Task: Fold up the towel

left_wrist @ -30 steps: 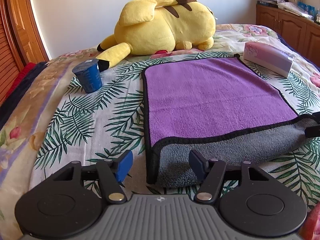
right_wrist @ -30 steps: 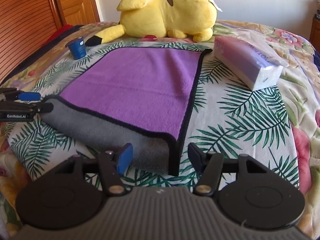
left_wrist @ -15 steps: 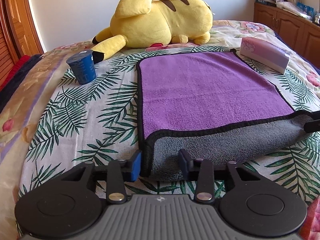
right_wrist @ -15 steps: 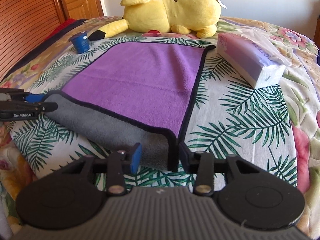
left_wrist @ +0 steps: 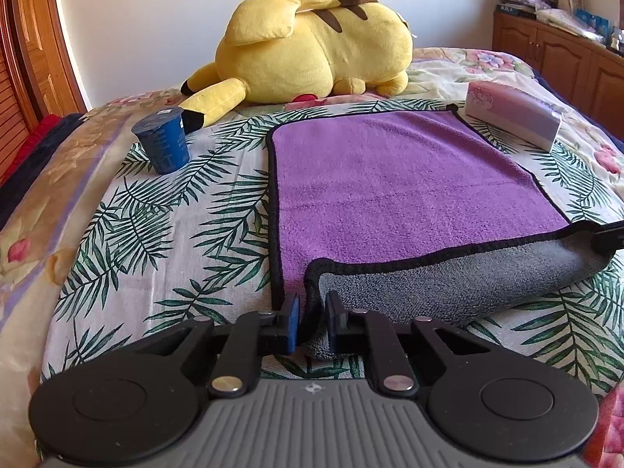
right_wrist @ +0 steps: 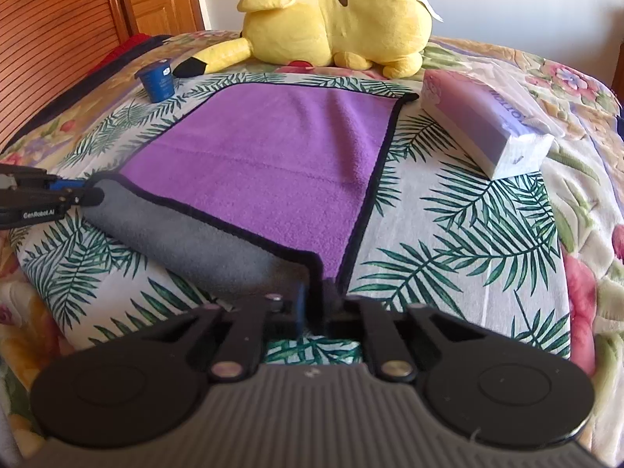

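A purple towel [left_wrist: 397,179] with a black hem and grey underside lies flat on the bed; it also shows in the right wrist view [right_wrist: 273,156]. Its near edge is turned over, showing a grey strip [left_wrist: 448,280]. My left gripper [left_wrist: 312,316] is shut on the near left corner of the towel. My right gripper [right_wrist: 316,304] is shut on the near right corner. The left gripper also shows at the left edge of the right wrist view [right_wrist: 78,195].
A large yellow plush toy [left_wrist: 312,46] lies beyond the towel. A blue cup [left_wrist: 163,144] stands left of the towel. A pink and white tissue pack [left_wrist: 514,113] lies to its right. Wooden cabinets [left_wrist: 565,62] stand at far right.
Both grippers have moved in and closed on the near corners of the towel. The grey folded edge has lifted a little and shifted forward.
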Tool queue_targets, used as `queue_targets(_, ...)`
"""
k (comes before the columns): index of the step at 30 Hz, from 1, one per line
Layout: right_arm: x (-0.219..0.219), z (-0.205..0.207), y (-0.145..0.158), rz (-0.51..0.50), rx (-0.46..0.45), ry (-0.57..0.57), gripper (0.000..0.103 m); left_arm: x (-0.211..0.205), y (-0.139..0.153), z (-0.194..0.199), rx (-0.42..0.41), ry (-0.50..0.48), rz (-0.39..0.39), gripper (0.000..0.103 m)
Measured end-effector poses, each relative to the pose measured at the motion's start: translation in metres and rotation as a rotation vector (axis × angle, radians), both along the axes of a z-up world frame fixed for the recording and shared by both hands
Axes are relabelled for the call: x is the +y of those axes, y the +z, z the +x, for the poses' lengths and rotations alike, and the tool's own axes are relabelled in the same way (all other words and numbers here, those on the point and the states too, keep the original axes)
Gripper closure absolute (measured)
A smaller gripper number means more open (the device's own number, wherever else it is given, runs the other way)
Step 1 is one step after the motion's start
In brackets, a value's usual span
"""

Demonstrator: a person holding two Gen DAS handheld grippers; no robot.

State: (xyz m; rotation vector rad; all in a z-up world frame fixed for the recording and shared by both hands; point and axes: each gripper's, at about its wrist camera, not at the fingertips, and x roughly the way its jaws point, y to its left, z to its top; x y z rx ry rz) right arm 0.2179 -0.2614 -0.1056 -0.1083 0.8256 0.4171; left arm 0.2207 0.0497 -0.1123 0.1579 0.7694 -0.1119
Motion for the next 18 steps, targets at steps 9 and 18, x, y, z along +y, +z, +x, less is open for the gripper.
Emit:
queue_targets(9, -0.002, -0.004, 0.011, 0.042, -0.082, -0.016, 0.099, 0.000, 0.007, -0.003, -0.036, -0.016, -0.027, 0.103)
queue_targets(18, -0.004, -0.003, 0.015, 0.059, -0.115, -0.019, 0.099, 0.000, 0.020, -0.006, -0.090, -0.021, -0.049, 0.103)
